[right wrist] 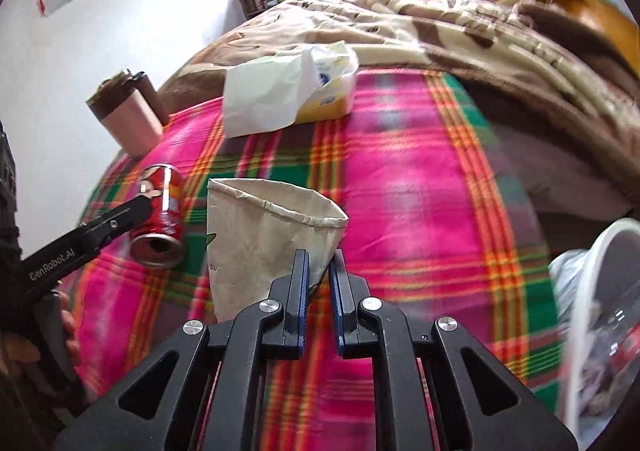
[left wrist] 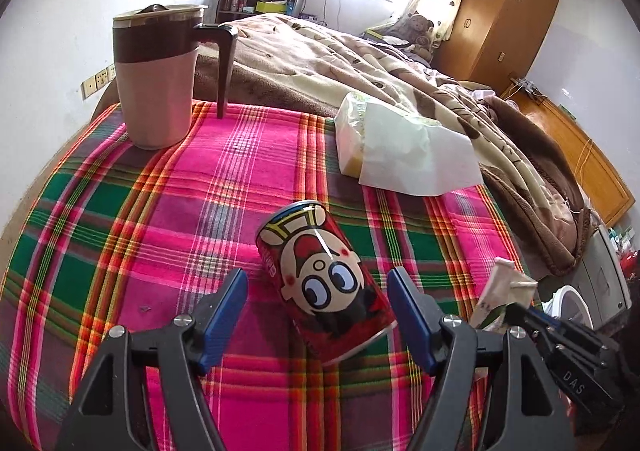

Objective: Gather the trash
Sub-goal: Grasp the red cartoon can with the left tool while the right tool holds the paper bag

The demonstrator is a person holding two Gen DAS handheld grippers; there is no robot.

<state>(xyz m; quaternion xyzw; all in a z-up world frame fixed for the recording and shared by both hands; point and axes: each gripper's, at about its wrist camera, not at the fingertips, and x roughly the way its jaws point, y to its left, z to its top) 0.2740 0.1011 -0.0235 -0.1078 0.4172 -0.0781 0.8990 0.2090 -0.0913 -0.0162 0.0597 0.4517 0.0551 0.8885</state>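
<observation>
Presently, left tongs (left wrist: 316,315) spread wide, blue pads either side of a red cartoon can (left wrist: 324,283) lying on its side on the plaid blanket (left wrist: 160,191); pads not touching it yet, gap w/ room to spare. Reads as a line-up for a side grip across the can body, prob. why they're opened so far. Right tongs (right wrist: 318,287) nearly closed, pinching the wall of a crumpled paper cup (right wrist: 268,235) near its lower edge; cup held upright-ish, mouth up & squashed, lifted above the blanket as far as can be judged. Bin w/ white rim (right wrist: 592,263) sits low at the right, off the bed edge, bits of rubbish already inside: likely drop point, so the cup seems held ready for carrying that way. Further out: tissue pack (left wrist: 400,147) w/ one sheet pulled loose, near the brown quilt (left wrist: 360,55); lidded pink-brown mug (left wrist: 156,75) stands upright at the far left, well apart from the can. Neither looks like trash. Can's open end faces the tongs.
</observation>
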